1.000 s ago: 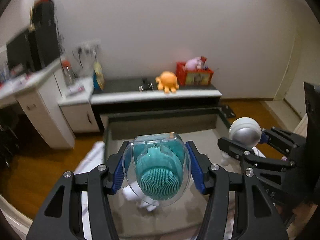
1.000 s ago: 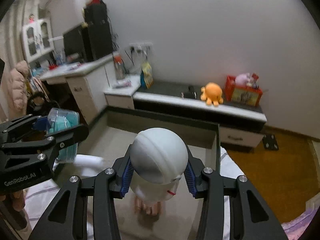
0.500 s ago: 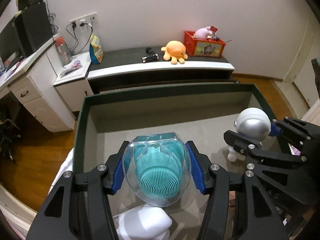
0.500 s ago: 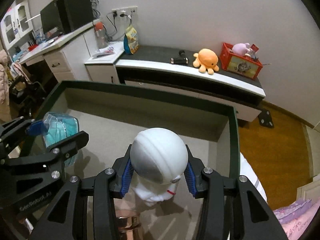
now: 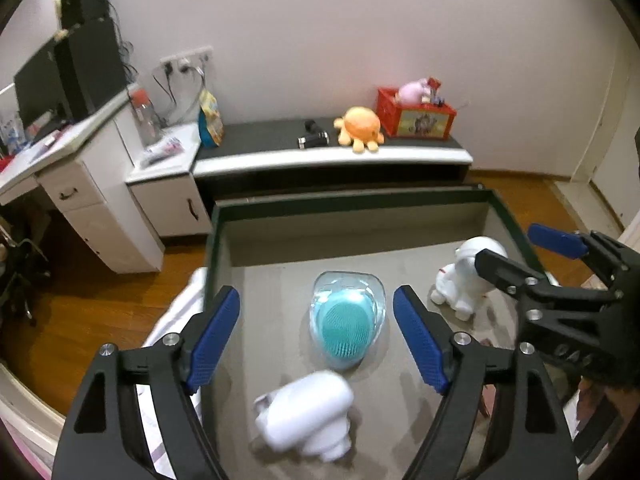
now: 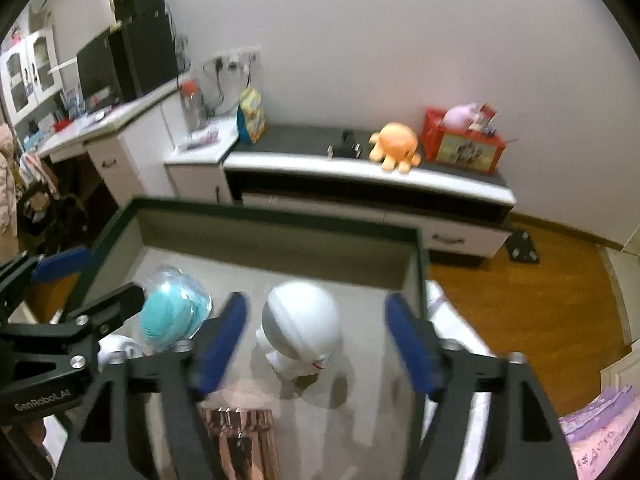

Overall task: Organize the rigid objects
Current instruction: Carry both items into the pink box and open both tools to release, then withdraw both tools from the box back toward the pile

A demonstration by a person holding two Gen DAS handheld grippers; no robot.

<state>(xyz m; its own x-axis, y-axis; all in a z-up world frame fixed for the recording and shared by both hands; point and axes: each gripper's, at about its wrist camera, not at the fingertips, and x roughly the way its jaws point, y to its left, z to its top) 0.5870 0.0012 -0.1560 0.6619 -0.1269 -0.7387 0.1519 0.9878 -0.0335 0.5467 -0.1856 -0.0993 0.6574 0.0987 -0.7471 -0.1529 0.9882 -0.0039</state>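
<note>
A teal bristled brush in a clear case (image 5: 346,318) lies on the floor of a grey box with a dark green rim (image 5: 344,201). My left gripper (image 5: 316,334) is open above and around it, not touching. A white astronaut figure (image 6: 301,325) stands in the box at the right; it also shows in the left wrist view (image 5: 467,276). My right gripper (image 6: 316,340) is open around the figure, pads apart from it. The brush also shows in the right wrist view (image 6: 172,312).
A white rounded object (image 5: 306,412) lies near the box's front left. A shiny copper cylinder (image 6: 244,440) sits below my right gripper. Beyond the box stand a low cabinet (image 5: 332,156) with an orange octopus plush (image 5: 360,128) and a red box (image 5: 416,114), and wooden floor.
Both grippers have opened. The brush case left my left gripper and lies in the box; the astronaut figure left my right gripper and stands in the box. Both grippers have risen slightly.
</note>
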